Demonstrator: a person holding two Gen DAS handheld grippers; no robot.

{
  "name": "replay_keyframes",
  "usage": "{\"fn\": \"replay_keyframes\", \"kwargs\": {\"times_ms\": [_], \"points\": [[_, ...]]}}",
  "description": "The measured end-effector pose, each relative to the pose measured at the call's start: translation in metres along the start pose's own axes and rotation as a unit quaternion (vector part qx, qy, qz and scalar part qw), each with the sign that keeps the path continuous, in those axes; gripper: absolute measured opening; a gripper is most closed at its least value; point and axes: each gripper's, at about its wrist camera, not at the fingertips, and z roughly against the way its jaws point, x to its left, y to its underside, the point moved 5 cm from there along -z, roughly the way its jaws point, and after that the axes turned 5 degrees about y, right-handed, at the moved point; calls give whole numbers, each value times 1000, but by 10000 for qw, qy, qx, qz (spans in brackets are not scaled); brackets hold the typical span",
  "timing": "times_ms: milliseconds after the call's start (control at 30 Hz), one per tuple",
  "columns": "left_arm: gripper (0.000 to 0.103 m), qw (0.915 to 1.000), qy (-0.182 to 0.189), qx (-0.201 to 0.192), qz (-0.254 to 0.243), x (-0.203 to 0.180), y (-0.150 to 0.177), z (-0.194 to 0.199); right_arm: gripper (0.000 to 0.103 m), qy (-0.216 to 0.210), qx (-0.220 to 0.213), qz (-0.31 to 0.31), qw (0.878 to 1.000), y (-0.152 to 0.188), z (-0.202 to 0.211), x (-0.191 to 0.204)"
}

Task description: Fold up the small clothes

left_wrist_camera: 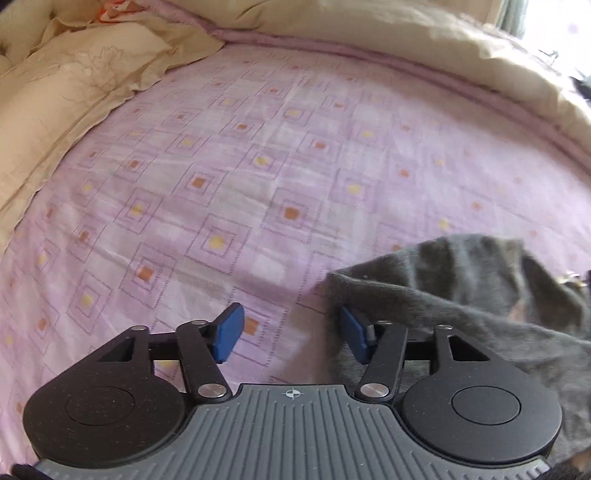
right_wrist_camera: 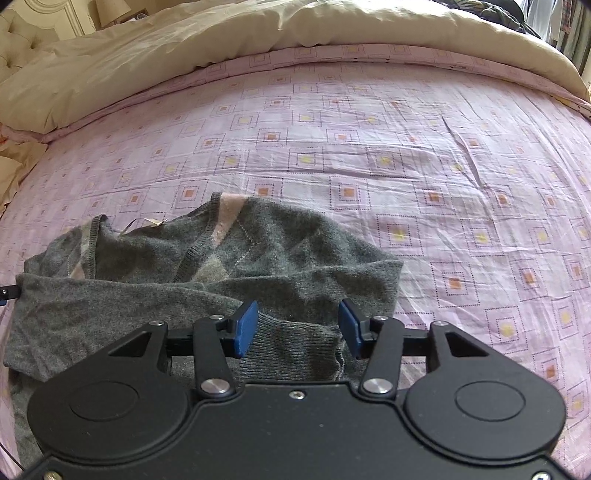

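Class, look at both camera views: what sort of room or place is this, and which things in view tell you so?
Most likely a bedroom. The work surface is a bed with a lilac patterned sheet, a cream duvet pushed to its far side, and a pillow. A grey sweater lies on the sheet.

A bed point(right_wrist_camera: 406, 155) wears a lilac sheet printed with squares. A cream duvet point(right_wrist_camera: 184, 48) is bunched along its far edge, beside a tufted headboard point(right_wrist_camera: 14, 40). Daylight glares from a window point(left_wrist_camera: 554, 22).

No readable text, label, brand or number anywhere in view.
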Motion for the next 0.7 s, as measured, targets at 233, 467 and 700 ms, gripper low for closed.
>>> {"fn": "replay_keyframes", "kwargs": {"times_ms": [233,467,700], "points": [[34,9975,624,138,-317,-22,0,-10,57,-64,53,70,9999,6,1,7],[6,9985,500,53,-232,-25,-6,-9,57,-74,79,103,9999,10,2,8],[9,9993,39,5,-381,-23,1,-9,57,-47,150,126,9998,13,-5,6]]}}
